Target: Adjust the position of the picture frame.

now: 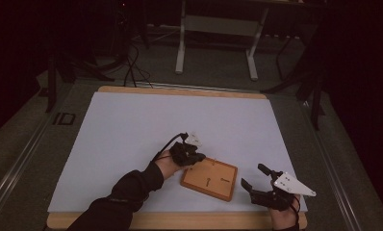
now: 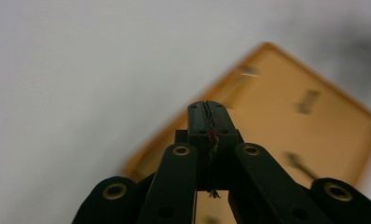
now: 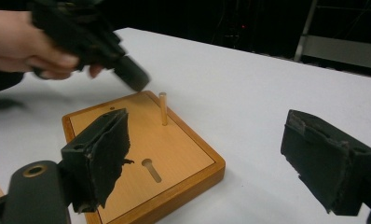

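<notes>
A small wooden board with a raised rim lies near the front of the white table. A short wooden peg stands upright in it, and a shallow slot shows closer to the right gripper. The peg is a thin dark line in the high view. My left gripper is shut and hovers at the board's far left corner. In its own view the jaws meet above the blurred board. My right gripper stands wide open just right of the board, pads apart, holding nothing.
A white sheet covers the wooden tabletop, whose edge runs along the front. Beyond the table stand a white frame and cables on a dark floor.
</notes>
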Motion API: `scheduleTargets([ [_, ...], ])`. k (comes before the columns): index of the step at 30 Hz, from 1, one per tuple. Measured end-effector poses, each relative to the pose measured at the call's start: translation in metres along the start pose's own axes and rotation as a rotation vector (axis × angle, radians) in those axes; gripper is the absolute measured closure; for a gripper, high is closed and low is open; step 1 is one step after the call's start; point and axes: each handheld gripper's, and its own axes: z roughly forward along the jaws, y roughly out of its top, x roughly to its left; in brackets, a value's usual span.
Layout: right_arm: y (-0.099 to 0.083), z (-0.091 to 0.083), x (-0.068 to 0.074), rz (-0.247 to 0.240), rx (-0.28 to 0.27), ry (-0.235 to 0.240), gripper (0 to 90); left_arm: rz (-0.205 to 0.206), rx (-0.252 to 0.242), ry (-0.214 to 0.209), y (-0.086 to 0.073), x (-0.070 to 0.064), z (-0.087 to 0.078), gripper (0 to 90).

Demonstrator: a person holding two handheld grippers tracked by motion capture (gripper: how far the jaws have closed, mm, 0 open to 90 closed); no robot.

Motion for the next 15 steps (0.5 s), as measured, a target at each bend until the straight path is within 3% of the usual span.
scheduleTargets([
  [2, 0.0, 0.0, 0.0, -0.001, 0.0, -0.001, 14.9, 0.011, -0.003, -0.021, -0.001, -0.007, -0.002, 90.0],
  [3, 0.0, 0.0, 0.0, 0.0, 0.0, -0.002, 14.8, 0.029, -0.01, -0.042, -0.003, -0.022, -0.003, 90.0],
  [5, 0.0, 0.0, 0.0, -0.001, 0.001, -0.002, 14.8, 0.039, -0.002, -0.066, -0.005, -0.032, -0.002, 90.0],
  [8, 0.0, 0.0, 0.0, -0.002, 0.002, -0.003, 14.8, 0.097, 0.015, -0.088, -0.01, -0.057, 0.005, 90.0],
  [15, 0.0, 0.0, 0.0, 0.004, 0.001, -0.003, 14.9, 0.132, 0.071, -0.151, -0.021, -0.082, 0.017, 90.0],
])
